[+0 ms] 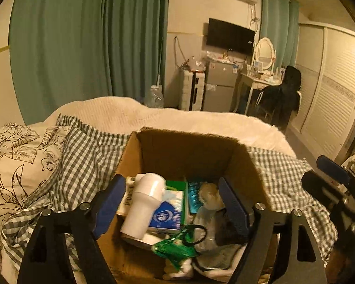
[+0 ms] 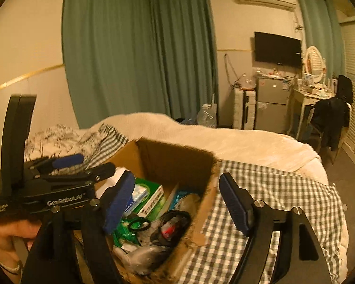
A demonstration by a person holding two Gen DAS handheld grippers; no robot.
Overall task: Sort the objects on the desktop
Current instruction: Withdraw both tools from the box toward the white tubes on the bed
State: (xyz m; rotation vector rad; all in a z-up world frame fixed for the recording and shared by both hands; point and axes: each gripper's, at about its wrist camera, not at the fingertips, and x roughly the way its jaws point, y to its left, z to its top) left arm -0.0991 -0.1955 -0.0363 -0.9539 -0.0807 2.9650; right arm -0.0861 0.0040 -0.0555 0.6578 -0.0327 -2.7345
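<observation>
Left wrist view, left to right: floral bedding (image 1: 14, 156) at the edge, then a checked blanket (image 1: 82, 151), then the cardboard box (image 1: 187, 146) sitting on the bed with its top open. Left tongs (image 1: 171, 203) stand wide apart over the box, pads touching nothing, nothing held. Inside, from the left: a white plastic bottle (image 1: 144, 203) lying tilted on a blue-and-white carton (image 1: 165, 217), a green-edged carton (image 1: 176, 185) behind, a crumpled green packet (image 1: 175, 248) in front, a teal packet (image 1: 194, 196), then clear bags and a dark cable loop at the right. Right tongs (image 1: 329, 177) show at the far right, beside the box. Right wrist view: a hand (image 2: 2, 234) grips the other tool at the left; right tongs (image 2: 176, 203) also stand wide, empty, astride the box's right wall (image 2: 201, 203), which is between the pads but not pinched. Judgement: bottle probably light, stiff and smooth, so take it across the waist, not the rounded cap. Cartons rigid, grip across the narrow faces. Green packet soft and crinkly, pinch at a free edge. Box contents appear already sorted in.
</observation>
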